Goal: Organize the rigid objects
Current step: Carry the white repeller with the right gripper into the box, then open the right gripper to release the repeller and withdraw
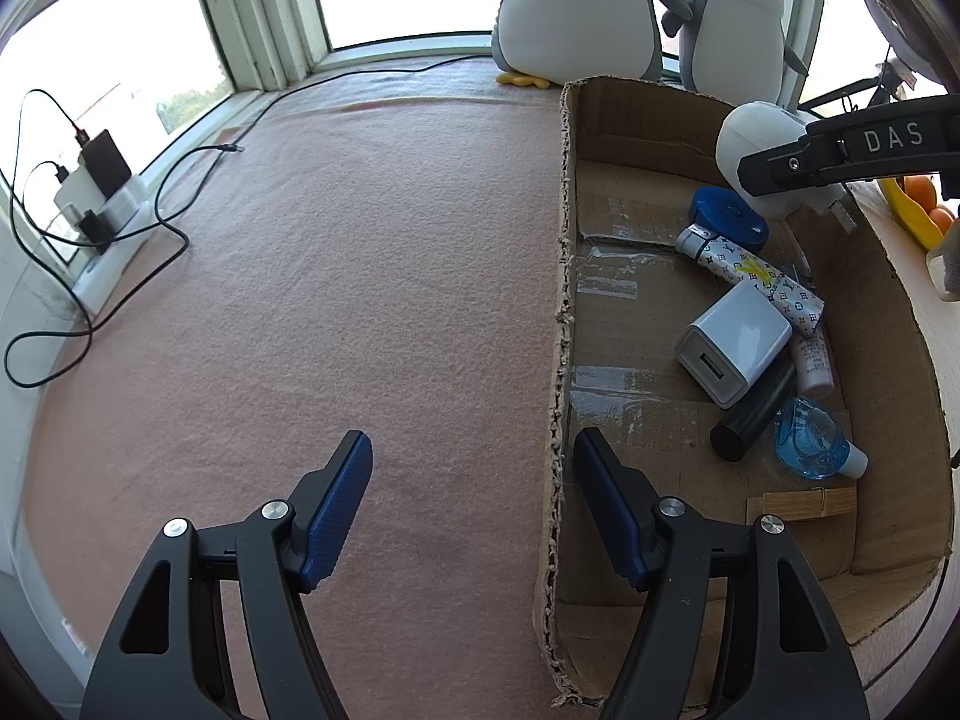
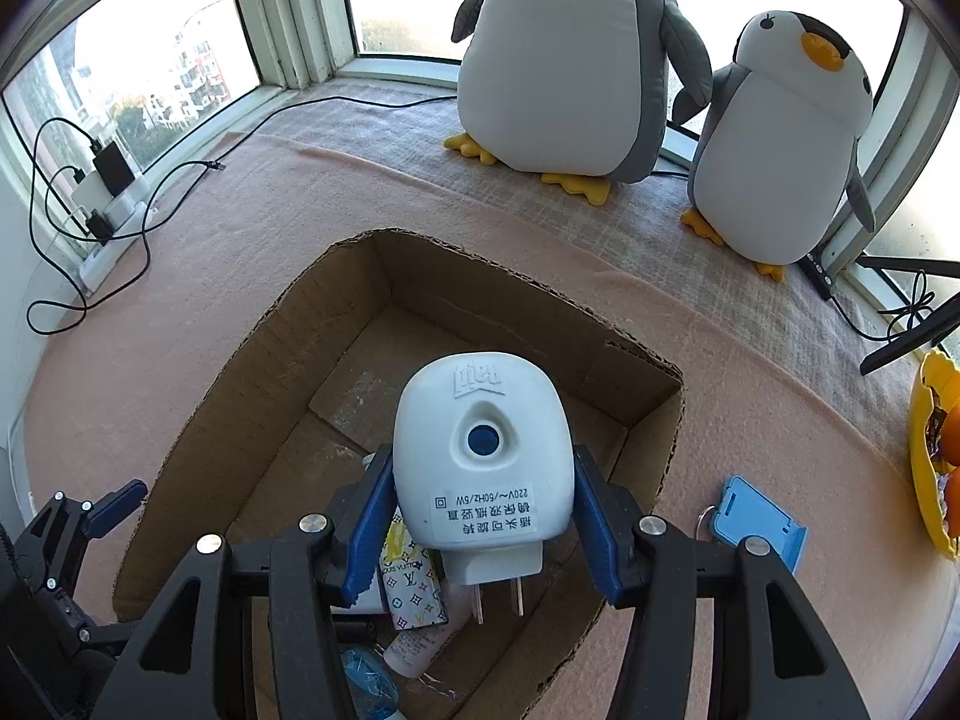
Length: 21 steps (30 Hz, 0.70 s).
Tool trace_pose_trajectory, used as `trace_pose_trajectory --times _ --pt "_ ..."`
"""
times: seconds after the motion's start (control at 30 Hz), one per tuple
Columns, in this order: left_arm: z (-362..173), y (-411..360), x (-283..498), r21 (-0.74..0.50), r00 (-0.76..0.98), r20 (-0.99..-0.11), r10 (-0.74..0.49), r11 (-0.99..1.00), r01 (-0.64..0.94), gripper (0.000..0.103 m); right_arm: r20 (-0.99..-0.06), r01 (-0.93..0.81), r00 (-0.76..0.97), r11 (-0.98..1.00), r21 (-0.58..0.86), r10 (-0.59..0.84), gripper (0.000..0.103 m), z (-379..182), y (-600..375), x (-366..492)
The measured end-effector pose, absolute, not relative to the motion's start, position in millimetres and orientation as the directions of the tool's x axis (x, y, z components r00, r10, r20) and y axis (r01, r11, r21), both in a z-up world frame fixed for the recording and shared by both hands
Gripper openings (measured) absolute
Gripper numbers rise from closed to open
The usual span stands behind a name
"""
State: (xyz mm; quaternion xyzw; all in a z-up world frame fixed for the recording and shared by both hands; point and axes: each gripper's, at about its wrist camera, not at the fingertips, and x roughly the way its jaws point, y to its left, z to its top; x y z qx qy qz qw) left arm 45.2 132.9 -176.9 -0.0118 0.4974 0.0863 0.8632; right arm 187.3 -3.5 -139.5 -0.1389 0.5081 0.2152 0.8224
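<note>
**White plug-in heater held over the cardboard box**

The right gripper [image 2: 483, 531] pinches a smooth, rounded white plastic plug-in device [image 2: 480, 450] between its ribbed blue pads [image 2: 369, 531], two metal prongs pointing down, above the open corrugated cardboard box [image 1: 564, 276]. The box has ragged torn edges and strips of clear tape on its floor. Inside lie a blocky white USB charger [image 1: 732, 343], a patterned tube [image 1: 759, 279], a blue round case [image 1: 729, 217], a matte black cylinder [image 1: 753, 414], a clear blue bottle [image 1: 810, 438], a small white bottle [image 1: 813, 363] and a pale wooden piece [image 1: 801, 504]. The left gripper [image 1: 474, 507] hangs empty with fingers spread, straddling the box's near wall above the pink felt mat [image 1: 360, 276]. A light blue card holder [image 2: 759, 519] lies on the mat beside the box.
</note>
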Motion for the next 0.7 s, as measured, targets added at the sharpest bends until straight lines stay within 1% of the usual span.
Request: trace_pose_trajectory --times 0.6,0.67,0.7 --pt "-176.9 133.2 45.5 0.067 0.491 -0.860 0.138 0.985 -0.160 0.070 -0.900 -0.475 0.404 0.878 -0.053 0.164 0.052 -146.5 -5.7 198.7" --pt "-177.1 132.9 45.0 0.066 0.491 -0.860 0.138 0.985 -0.160 0.070 -0.899 -0.477 0.405 0.877 -0.055 0.165 0.052 -145.9 -5.7 198.2" --pt "-177.0 132.8 45.3 0.067 0.491 -0.860 0.138 0.985 -0.160 0.070 -0.896 -0.477 0.413 0.877 -0.061 0.162 0.054 -144.7 -5.8 197.6"
